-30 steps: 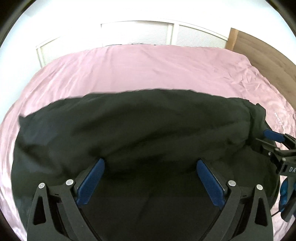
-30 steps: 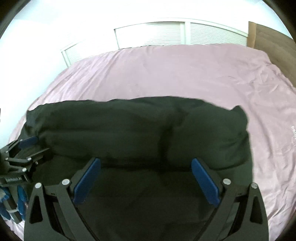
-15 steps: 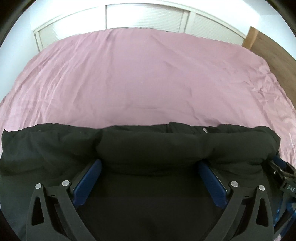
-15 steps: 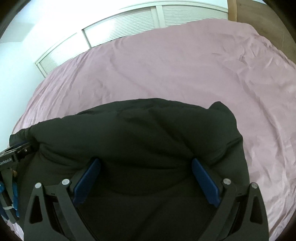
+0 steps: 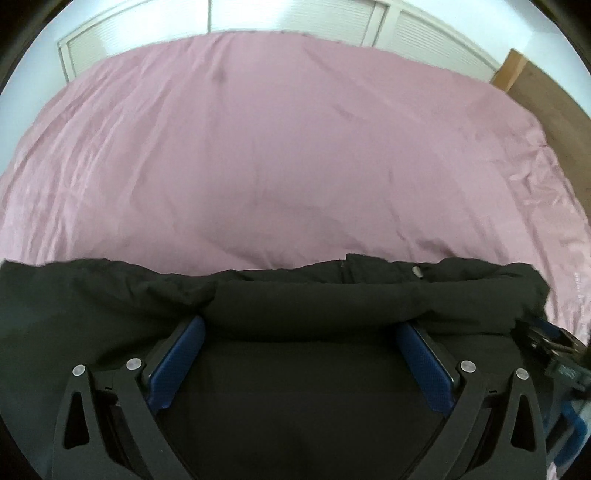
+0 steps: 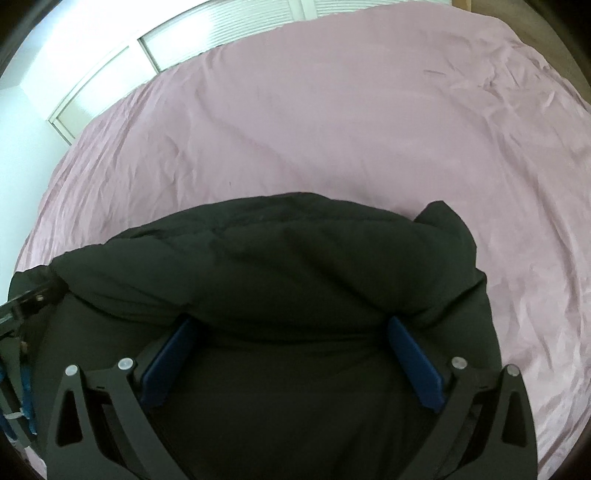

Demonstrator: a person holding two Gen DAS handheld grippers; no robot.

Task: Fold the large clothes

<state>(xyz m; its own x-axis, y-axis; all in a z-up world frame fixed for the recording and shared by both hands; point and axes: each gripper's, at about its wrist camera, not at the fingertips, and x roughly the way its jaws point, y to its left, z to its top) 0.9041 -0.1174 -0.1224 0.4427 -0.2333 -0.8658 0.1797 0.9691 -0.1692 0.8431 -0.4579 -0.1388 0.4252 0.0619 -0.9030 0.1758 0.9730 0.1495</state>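
Item: black padded jacket (image 5: 295, 306), a bulky quilted garment, lying at the near edge of a bed covered by a pink sheet (image 5: 280, 155). Most of the sheet beyond it is bare. A small metal snap (image 5: 417, 272) shows on the jacket's far rim in the left wrist view.

Change noted: a second ago the dark fabric stretched well up the sheet, spread wide in both views. It now sits bunched close in front of both tools, with a thick rolled ridge running across, and far more pink cloth is exposed behind it. The far portion looks to have been drawn back over the near portion, so I judge one lengthwise fold is just being laid.

Left gripper (image 5: 299, 332): blue pads spread wide, the rolled ridge draped over their tips. Released as far as the spacing shows; no fabric is pinched between the pads.

Right gripper (image 6: 291, 325): the same posture, fingers wide apart, the jacket's folded bulk resting across the tips. Also released. Each tool shows at the edge of the other's view, so the two work side by side, near the jacket's two ends.

Surroundings: white louvred doors (image 5: 295, 14) behind the bed; a wooden panel (image 5: 546, 96) at the right.

Standing of the task: judged partway. The fold is puffy and uneven, the right end peaking into a loose corner (image 6: 443, 218); pressing flat and a further fold likely remain.
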